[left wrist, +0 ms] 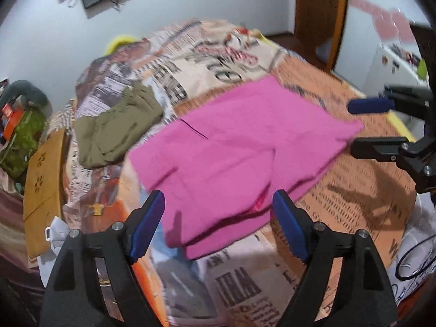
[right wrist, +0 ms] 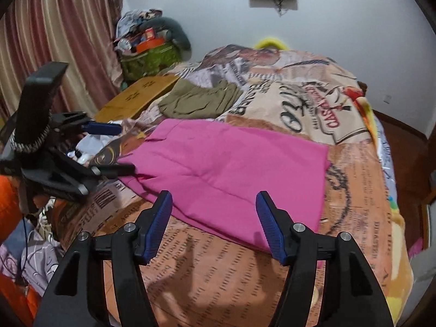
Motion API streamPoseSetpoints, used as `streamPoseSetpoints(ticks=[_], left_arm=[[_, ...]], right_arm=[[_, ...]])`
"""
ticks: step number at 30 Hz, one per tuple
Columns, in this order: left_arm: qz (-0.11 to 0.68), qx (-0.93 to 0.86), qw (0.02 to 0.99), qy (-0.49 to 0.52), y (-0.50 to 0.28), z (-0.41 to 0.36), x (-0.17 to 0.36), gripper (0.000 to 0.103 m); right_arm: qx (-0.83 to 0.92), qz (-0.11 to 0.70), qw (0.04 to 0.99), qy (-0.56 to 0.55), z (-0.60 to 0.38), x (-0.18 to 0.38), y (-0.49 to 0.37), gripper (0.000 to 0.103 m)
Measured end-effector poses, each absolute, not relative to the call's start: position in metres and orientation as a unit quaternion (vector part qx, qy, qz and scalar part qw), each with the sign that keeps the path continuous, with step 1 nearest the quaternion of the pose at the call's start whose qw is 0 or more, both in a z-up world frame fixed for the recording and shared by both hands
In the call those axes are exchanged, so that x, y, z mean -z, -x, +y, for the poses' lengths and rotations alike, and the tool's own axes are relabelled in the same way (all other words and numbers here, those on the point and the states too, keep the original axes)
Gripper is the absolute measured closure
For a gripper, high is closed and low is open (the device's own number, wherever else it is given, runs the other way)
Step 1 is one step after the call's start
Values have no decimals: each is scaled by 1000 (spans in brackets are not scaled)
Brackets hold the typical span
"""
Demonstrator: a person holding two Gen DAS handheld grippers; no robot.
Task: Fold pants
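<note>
Pink pants (left wrist: 239, 141) lie folded and flat on the printed bedspread (left wrist: 354, 179); they also show in the right wrist view (right wrist: 231, 169). My left gripper (left wrist: 218, 215) is open and empty, hovering just above the pants' near edge. My right gripper (right wrist: 214, 215) is open and empty over the pants' near edge. In the left wrist view the right gripper (left wrist: 354, 126) is at the far right, by a pants corner. In the right wrist view the left gripper (right wrist: 120, 148) is at the left, by the pants' left end.
Olive-green pants (left wrist: 114, 128) lie crumpled behind the pink ones, also in the right wrist view (right wrist: 201, 99). A brown cardboard box (right wrist: 136, 98) and a green bag of clutter (right wrist: 150, 57) stand at the bed's far left. A wooden door (left wrist: 318, 8) is behind.
</note>
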State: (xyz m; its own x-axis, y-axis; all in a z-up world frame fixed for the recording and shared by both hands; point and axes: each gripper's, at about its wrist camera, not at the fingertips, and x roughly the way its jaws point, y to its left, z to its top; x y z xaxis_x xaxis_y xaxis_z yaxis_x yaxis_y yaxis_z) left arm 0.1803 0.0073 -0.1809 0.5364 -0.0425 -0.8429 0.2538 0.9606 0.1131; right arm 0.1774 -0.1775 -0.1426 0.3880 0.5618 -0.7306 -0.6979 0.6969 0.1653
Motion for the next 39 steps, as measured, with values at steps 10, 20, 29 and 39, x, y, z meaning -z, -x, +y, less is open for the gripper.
streamPoseSetpoints(ticks=[10,20,29,39], left_arm=[[494,90,857,-115,-196,-3,201,22],[508,111,853,-46,-205,14,193,22],[495,89,861,-83,-200,9,206,36],[464,54,881,-77,-193,23,183,82]], right_arm=[[-405,439,796,96,-149,166,-182,43],[-420,453,780,98,-122,183,-195,57],[-427,433,791,66,-128,174,-197,94],[-442,416,793,50,-136,153,-189,97]])
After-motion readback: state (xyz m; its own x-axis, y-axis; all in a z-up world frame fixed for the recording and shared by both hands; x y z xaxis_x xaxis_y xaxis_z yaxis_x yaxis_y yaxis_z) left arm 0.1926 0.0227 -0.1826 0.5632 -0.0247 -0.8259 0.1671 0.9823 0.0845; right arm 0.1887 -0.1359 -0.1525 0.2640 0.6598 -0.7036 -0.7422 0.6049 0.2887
